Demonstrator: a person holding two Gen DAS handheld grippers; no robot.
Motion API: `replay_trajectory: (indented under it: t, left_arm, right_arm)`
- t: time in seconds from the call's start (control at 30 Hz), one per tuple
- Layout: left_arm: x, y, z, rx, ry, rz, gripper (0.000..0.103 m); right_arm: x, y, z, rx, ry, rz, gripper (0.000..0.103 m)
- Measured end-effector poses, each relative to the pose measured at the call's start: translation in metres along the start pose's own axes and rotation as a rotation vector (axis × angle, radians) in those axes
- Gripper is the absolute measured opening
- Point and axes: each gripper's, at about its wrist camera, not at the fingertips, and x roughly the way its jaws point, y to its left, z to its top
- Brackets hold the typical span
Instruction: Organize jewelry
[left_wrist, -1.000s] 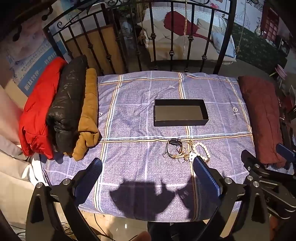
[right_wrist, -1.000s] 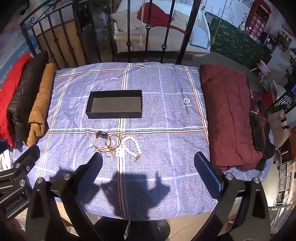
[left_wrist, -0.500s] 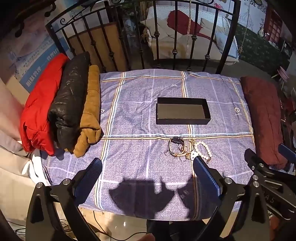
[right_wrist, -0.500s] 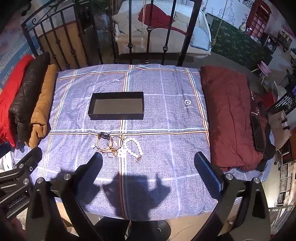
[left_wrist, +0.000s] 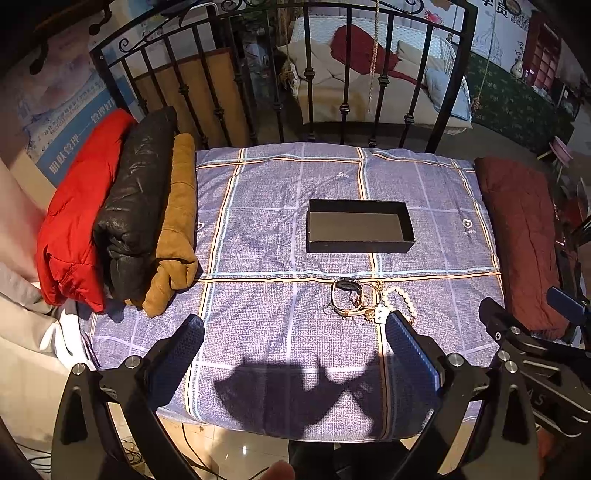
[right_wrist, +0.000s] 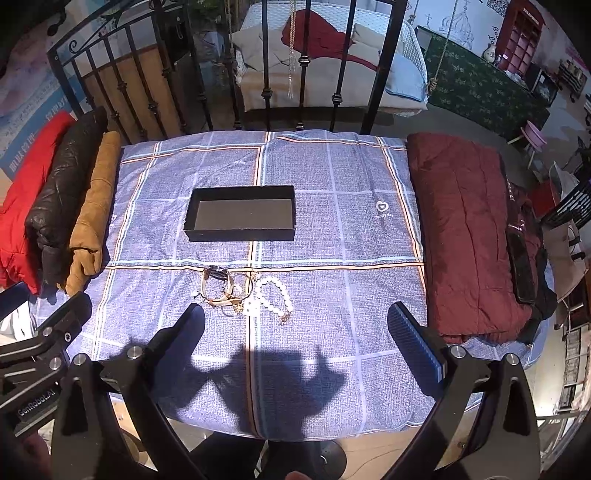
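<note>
Both my grippers, left (left_wrist: 295, 341) and right (right_wrist: 297, 328), hang wide open, holding nothing. The tangled heap of pearl and gold jewelry (right_wrist: 243, 293) lies just ahead of my right gripper's left finger, the empty black rectangular box (right_wrist: 242, 218) beyond, its long axis crosswise.

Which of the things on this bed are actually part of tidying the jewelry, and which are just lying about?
Part of the job:
- black box, open, nothing visible inside
- white bead bracelet
- tangle of watch and bangles
- left gripper and right gripper, both open and holding nothing

Just lying about:
- red jacket
- black jacket
- tan jacket
- maroon quilt
</note>
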Motion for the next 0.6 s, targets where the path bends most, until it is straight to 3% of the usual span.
replay_trajectory:
  t: [0.6]
  left_arm:
    - [0.0007,-0.0021,0.0027,0.004,0.007,-0.003,0.097]
  right_arm:
    - [0.0015,-0.005,0.0022,-0.002,0.007,0.018,0.097]
